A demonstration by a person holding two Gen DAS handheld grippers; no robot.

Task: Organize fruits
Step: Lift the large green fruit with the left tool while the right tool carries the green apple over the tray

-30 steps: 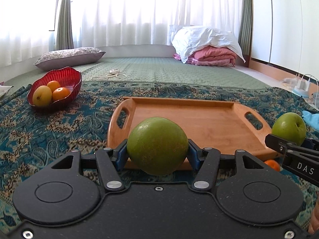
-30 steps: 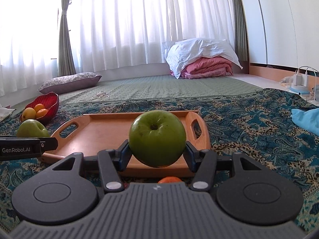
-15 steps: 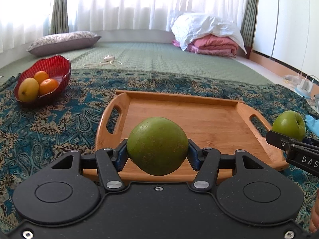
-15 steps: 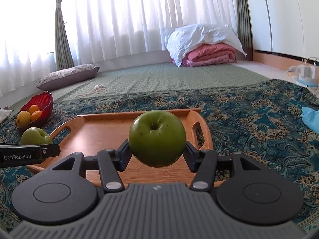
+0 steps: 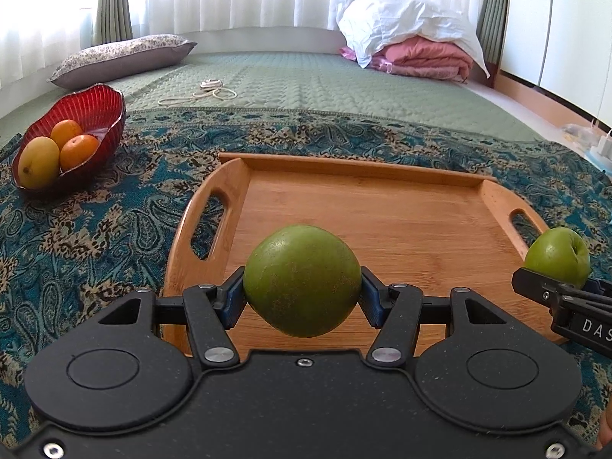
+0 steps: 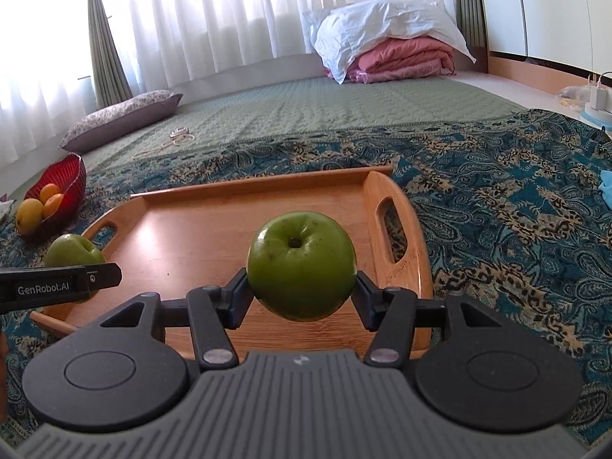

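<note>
My left gripper is shut on a green apple and holds it above the near left part of the wooden tray. My right gripper is shut on a second green apple, stem pit facing me, above the tray's near right part. Each gripper shows at the edge of the other's view: the right-hand apple and the left-hand apple. The tray's floor is bare.
A red glass bowl with a yellow fruit and two oranges sits left on the patterned cloth. A cushion, a coiled cord and folded bedding lie behind on the green mat.
Both grippers have moved forward and higher over the tray, each still holding its apple. The small orange seen below the right gripper is out of view.
</note>
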